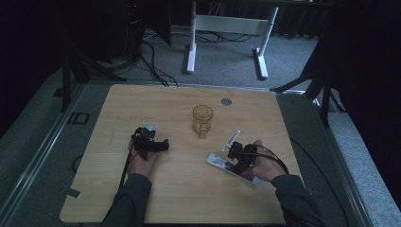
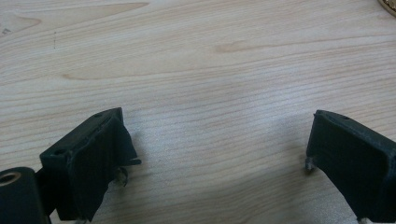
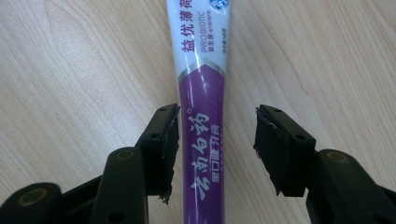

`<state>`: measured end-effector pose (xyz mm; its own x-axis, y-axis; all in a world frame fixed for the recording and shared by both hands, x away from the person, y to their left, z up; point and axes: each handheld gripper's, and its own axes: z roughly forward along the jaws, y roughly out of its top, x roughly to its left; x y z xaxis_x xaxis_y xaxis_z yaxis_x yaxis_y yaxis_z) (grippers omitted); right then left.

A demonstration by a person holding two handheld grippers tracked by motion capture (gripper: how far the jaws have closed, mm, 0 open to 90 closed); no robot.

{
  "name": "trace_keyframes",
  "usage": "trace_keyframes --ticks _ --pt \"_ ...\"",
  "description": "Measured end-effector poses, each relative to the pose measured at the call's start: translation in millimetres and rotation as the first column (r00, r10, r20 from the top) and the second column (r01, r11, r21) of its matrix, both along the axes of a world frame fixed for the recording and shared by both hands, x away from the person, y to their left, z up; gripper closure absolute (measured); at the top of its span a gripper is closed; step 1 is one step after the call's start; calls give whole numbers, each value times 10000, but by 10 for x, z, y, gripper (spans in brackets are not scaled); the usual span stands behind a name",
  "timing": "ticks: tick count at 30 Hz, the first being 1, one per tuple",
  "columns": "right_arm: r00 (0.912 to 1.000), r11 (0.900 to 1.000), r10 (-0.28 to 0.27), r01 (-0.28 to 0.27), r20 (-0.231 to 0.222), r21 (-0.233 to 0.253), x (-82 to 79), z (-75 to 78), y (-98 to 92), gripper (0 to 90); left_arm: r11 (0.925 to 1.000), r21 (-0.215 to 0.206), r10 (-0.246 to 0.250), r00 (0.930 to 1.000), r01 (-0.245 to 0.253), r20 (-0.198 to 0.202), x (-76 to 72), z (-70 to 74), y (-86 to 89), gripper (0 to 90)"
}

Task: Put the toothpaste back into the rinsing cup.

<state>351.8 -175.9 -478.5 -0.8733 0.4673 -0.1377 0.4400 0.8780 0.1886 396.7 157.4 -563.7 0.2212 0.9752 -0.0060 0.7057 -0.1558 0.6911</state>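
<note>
Toothpaste grab, mid-setup, going left to right across my table [image 1: 118, 198].

My left gripper [image 1: 150, 144] is parked over bare wood on the left side, jaws spread wide with nothing between them. In the left gripper view it's plain woodgrain between my fingers [image 2: 93, 158], so that hand is idle.

In the middle, a bit further back, stands an amber glass cup [image 1: 202, 120], upright. I can't make out anything inside it, it looks empty. Just right of it a white toothbrush [image 1: 232, 138] lies flat on the wood, well clear of the cup.

Then my right gripper [image 1: 239, 156], low over the toothpaste tube [image 1: 222, 162], which lies flat near the front right of the table. The right gripper view shows it best: the purple end of the tube [image 3: 201, 140] runs up between my jaws, which stand apart. The left pad sits right at the tube's edge, the right one has a gap. So nothing is gripped yet.

What worries me: the tube isn't centred, so when I close, one pad will probably hit first and shove it sideways, or it'll roll. It's soft too, so squeezing hard on the body could make it squirm out or push paste toward the cap. And swinging toward the cup later, I could clip it or the brush.
</note>
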Motion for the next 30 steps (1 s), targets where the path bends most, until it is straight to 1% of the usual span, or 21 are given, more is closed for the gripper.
trace_keyframes --ticks 11,30 --pt "9995 9994 297 -300 -131 -181 -3 -53 102 493 10000 -1 1 10000 -1 5 0 0 0 49" --pt "9981 9975 516 -531 -323 -464 -3 -121 189 506 10000 0 1 10000 -1 3 0 0 0 49"
